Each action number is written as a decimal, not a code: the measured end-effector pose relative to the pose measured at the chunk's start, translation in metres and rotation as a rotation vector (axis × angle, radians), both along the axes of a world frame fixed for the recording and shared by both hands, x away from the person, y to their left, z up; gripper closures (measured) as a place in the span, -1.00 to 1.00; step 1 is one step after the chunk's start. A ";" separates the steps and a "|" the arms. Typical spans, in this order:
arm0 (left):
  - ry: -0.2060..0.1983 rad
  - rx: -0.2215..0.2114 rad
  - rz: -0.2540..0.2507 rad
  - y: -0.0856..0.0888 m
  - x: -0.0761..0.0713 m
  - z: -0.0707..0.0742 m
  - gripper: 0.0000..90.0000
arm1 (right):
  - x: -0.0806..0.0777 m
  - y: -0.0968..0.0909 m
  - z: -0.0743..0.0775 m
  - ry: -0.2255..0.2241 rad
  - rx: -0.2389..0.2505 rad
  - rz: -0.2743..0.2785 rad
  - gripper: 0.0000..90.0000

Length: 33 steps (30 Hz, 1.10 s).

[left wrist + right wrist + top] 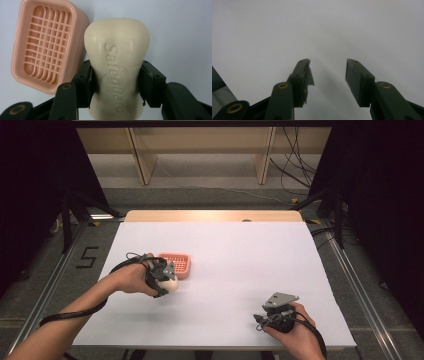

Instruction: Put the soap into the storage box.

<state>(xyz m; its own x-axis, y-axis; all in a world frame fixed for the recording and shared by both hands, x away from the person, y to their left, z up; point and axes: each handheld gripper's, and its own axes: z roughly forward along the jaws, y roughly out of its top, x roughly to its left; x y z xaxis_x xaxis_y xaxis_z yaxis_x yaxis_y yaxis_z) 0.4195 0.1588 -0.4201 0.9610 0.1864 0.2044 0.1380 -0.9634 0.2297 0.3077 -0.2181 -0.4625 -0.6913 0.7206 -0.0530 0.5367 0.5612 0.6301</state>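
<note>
I count one cream soap bar (117,65) and one pink soap dish (178,264). My left tool (162,276) clamps the bar at its waist, just beside the dish. My right tool (327,80) rests jaws apart, holding nothing, near the counter's (240,255) front edge amid open white surface.

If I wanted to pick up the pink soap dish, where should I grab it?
Probably across the narrow width of the pink soap dish, coming from above with one jaw outside each long wall. Its walls are straight and its rim is open, and the soap bar in the left gripper isn't in it.
</note>
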 end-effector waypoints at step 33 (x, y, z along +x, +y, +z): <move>-0.056 0.016 -0.004 -0.001 0.015 0.008 0.11 | -0.001 0.000 0.002 0.015 0.001 -0.013 0.21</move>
